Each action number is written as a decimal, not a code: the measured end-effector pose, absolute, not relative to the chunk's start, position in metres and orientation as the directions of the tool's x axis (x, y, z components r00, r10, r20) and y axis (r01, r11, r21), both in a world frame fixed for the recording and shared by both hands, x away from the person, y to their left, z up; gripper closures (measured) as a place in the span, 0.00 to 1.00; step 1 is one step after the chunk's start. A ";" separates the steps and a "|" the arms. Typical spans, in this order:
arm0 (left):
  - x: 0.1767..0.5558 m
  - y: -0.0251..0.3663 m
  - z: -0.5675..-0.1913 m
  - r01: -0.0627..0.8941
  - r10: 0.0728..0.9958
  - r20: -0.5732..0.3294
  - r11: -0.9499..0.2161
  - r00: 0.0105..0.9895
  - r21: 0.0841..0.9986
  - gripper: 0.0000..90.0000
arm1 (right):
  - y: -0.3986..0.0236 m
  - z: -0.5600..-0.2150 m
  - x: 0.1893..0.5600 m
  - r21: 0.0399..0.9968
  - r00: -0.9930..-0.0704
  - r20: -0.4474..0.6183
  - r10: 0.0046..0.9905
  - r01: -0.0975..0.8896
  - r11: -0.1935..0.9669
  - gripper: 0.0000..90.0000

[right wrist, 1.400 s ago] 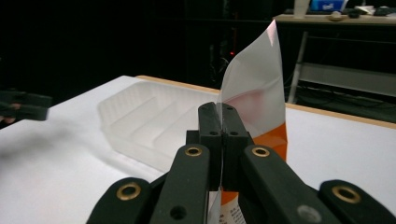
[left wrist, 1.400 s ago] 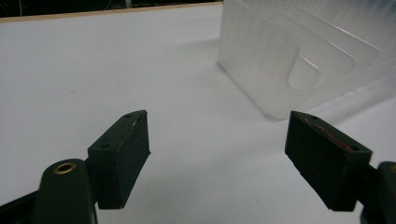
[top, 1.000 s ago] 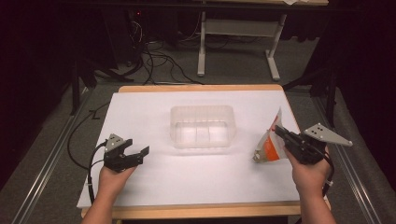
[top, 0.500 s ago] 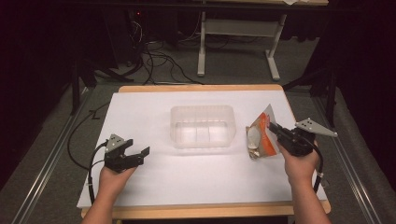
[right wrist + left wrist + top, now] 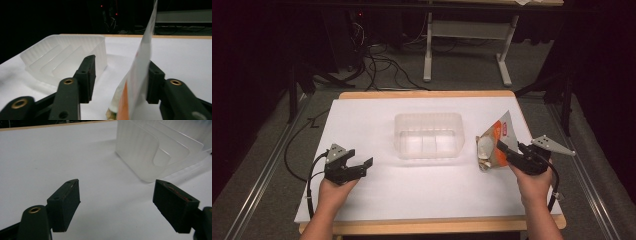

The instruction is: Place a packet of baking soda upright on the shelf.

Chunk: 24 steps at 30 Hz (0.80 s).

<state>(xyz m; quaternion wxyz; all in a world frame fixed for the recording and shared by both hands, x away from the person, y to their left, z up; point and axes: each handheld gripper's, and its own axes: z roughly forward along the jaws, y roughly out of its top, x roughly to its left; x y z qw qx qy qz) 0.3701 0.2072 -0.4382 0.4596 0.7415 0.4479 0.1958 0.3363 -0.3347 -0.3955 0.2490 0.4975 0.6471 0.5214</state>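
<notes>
Your right hand-held gripper [image 5: 504, 150] sat at the right side of the white surface [image 5: 372, 125], pointing left toward the middle. Its jaws had just been opening and stood parted, with the snack pouch [image 5: 494, 145] between them. In the right gripper view, the pouch [image 5: 140, 75] leaned against the right-hand jaw while a clear gap separated it from the left-hand one, so nothing pinched it. The pouch stood roughly upright on the surface, its long axis running from its base up to a pointed top corner that tipped away from you. Its orange and white printed face was turned toward the middle of the surface.

Just beside the pouch, to its left, lay the clear plastic container [image 5: 428, 135], apart from it. Ribs divided its floor into compartments, and all of them looked empty. Your right hand was much the nearer one to both pouch and container.

Your left hand-held gripper [image 5: 362, 167] rested low at the left, jaws spread wide on nothing. It pointed toward the container's near left corner [image 5: 140, 152].
</notes>
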 end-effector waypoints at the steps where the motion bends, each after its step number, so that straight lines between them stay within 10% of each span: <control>1: 0.370 0.207 -0.438 0.483 0.843 -0.121 -0.177 0.524 0.857 0.25 | -0.334 -0.397 0.334 0.922 -0.385 0.195 0.902 0.386 -0.034 0.56; 24: 0.369 0.207 -0.437 0.482 0.839 -0.122 -0.179 0.530 0.858 0.25 | -0.319 -0.420 0.302 0.923 -0.341 0.108 0.934 0.383 0.033 0.57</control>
